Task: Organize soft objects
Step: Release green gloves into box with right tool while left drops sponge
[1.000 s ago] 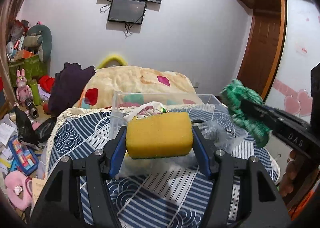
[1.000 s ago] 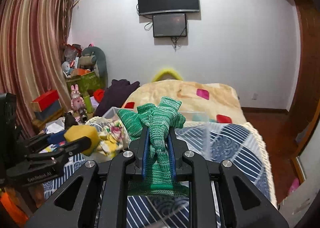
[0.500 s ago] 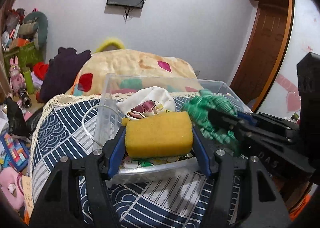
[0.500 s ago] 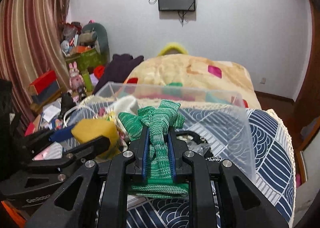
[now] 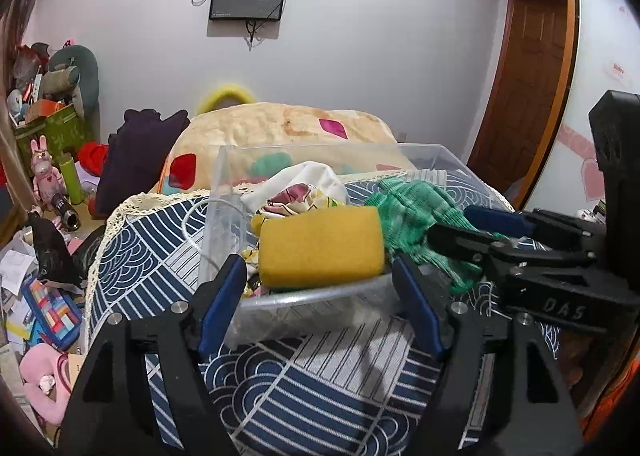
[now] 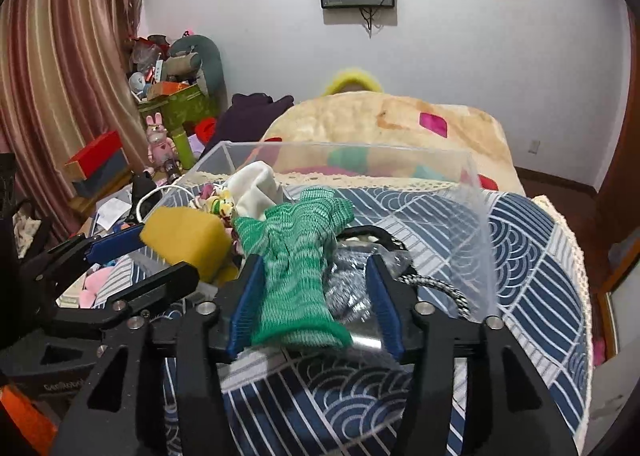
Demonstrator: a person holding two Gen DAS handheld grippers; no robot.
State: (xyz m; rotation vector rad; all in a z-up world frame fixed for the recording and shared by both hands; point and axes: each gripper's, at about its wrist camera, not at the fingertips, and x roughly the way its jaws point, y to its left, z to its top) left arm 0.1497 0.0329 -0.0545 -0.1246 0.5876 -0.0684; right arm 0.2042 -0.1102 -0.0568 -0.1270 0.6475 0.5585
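A clear plastic bin (image 5: pixel 304 298) (image 6: pixel 478 196) stands on the blue patterned tablecloth. A yellow sponge (image 5: pixel 320 246) (image 6: pixel 184 234) rests at the bin's near rim between the spread fingers of my left gripper (image 5: pixel 320 296), which is open. A green knitted cloth (image 6: pixel 298 260) (image 5: pixel 416 216) lies over the bin's near edge between the fingers of my right gripper (image 6: pixel 312 296), which is open too. A white floral cloth (image 5: pixel 300 192) (image 6: pixel 248 192) is inside the bin.
A braided cord and crinkled plastic (image 6: pixel 424 280) lie in the bin. A bed with a beige blanket (image 6: pixel 400 120) stands behind the table. Toys and boxes (image 5: pixel 44 160) clutter the floor at left. A wooden door (image 5: pixel 528 68) is at right.
Both grippers came down to the bin and opened. The sponge and the green cloth, held tight before, now lie loose at the bin's near edge.
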